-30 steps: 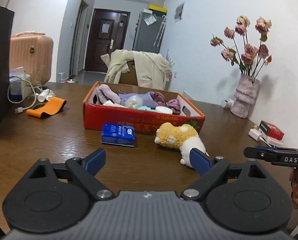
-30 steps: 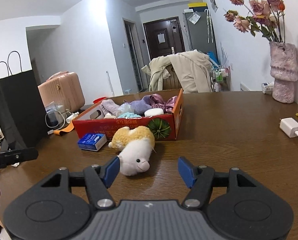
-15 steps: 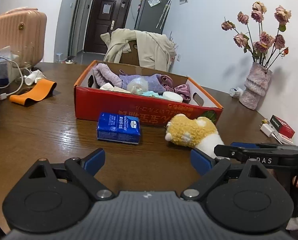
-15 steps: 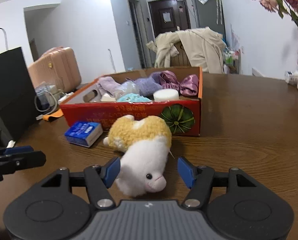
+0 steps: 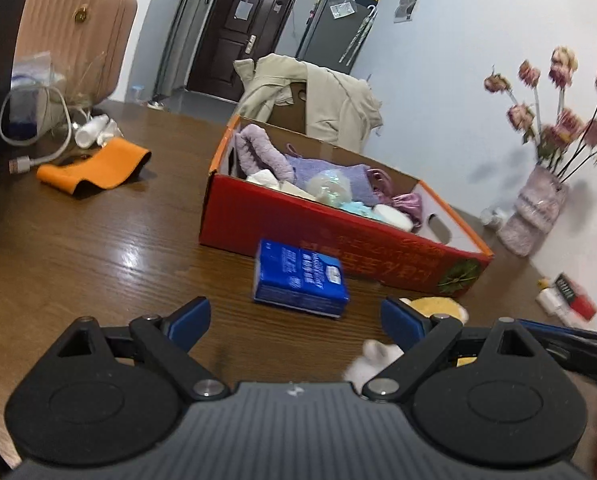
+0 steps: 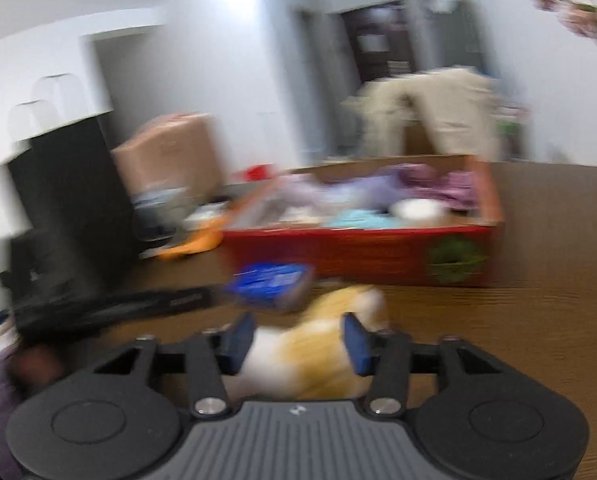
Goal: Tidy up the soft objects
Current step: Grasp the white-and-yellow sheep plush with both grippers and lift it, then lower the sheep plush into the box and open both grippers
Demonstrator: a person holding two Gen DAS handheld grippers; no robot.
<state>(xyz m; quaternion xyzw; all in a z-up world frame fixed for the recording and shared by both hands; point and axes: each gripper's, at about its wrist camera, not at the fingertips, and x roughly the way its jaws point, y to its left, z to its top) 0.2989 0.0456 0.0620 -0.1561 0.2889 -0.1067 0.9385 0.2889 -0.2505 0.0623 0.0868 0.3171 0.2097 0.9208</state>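
Currently one plush toy (image 6: 318, 348) is gripped between the closed-in fingers of the right gripper (image 6: 298, 340), just in front of the single red box (image 5: 338, 236) on the tabletop (image 5: 98, 248). One blue tissue pack (image 5: 300, 278) lies just before that box, and the left gripper (image 5: 296, 316) is held over the tabletop near it, fingers spread wide and holding nothing.

On the brown wooden table (image 5: 78, 248): 1 red cardboard box (image 5: 298, 224) at centre frame, 1 blue tissue packet (image 5: 300, 278) below it, 1 yellow-and-white plush toy (image 6: 318, 344), 1 orange strap (image 5: 94, 162) at left, 1 pale vase of pink flowers (image 5: 536, 212) at right.
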